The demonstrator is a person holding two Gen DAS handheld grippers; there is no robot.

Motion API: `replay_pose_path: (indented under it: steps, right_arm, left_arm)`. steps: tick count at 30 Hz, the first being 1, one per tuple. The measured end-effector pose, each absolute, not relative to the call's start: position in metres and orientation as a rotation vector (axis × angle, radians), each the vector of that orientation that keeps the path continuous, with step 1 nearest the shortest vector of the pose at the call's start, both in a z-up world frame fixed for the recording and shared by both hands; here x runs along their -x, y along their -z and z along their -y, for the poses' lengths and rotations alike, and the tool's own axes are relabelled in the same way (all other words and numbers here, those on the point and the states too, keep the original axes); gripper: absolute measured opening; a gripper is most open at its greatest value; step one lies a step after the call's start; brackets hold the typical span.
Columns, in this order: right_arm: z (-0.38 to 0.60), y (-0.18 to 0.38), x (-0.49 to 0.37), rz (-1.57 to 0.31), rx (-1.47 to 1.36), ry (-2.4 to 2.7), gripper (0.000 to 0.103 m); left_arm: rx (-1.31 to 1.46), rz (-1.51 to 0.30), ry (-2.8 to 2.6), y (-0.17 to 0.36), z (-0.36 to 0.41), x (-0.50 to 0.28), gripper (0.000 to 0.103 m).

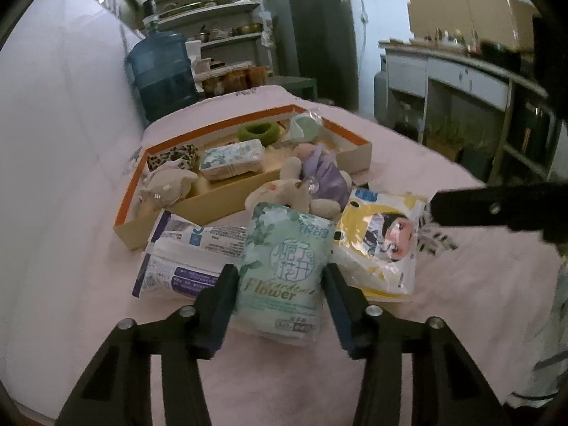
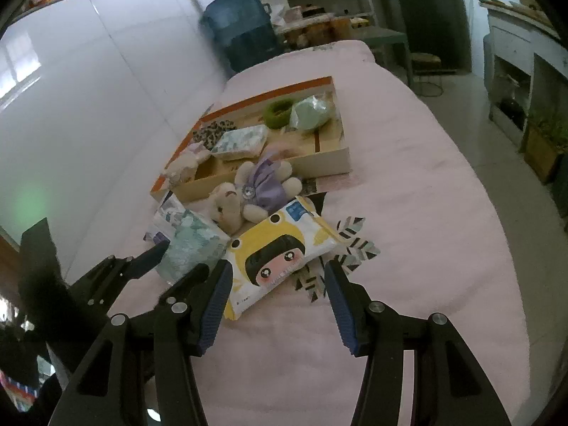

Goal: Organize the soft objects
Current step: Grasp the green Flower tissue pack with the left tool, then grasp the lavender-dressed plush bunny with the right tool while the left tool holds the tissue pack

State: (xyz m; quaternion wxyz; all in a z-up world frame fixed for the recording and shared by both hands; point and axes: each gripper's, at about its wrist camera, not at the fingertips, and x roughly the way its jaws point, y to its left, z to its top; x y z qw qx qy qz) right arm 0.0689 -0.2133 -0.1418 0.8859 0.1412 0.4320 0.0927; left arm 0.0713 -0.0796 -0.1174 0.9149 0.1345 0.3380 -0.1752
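Note:
A green "Flower" tissue pack (image 1: 284, 269) lies on the pink cloth between the open fingers of my left gripper (image 1: 280, 280), which is not closed on it. A yellow cartoon wipes pack (image 2: 280, 259) lies just ahead of my open right gripper (image 2: 278, 280); it also shows in the left wrist view (image 1: 383, 241). A plush bunny in a purple dress (image 2: 255, 191) lies beyond the packs. An orange-rimmed cardboard box (image 2: 330, 159) holds a tissue pack (image 2: 245, 142), a green scrunchie (image 2: 278, 112), a leopard scrunchie (image 2: 213, 131), a mint bag (image 2: 312, 113) and a small plush (image 1: 167, 184).
A white and purple pack (image 1: 188, 259) lies left of the green pack. A patterned cloth (image 2: 351, 248) lies under the yellow pack. A white wall (image 1: 53, 142) is on the left, a blue water jug (image 1: 163, 71) and shelves behind the table.

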Motion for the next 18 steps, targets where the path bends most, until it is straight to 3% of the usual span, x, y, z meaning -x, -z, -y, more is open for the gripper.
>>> replay_pose_path:
  steps: [18]
  right_arm:
    - [0.143,0.147,-0.148,-0.908,-0.231,-0.368,0.055]
  left_arm:
    - [-0.026,-0.586,0.230,0.073,0.001,-0.058,0.043]
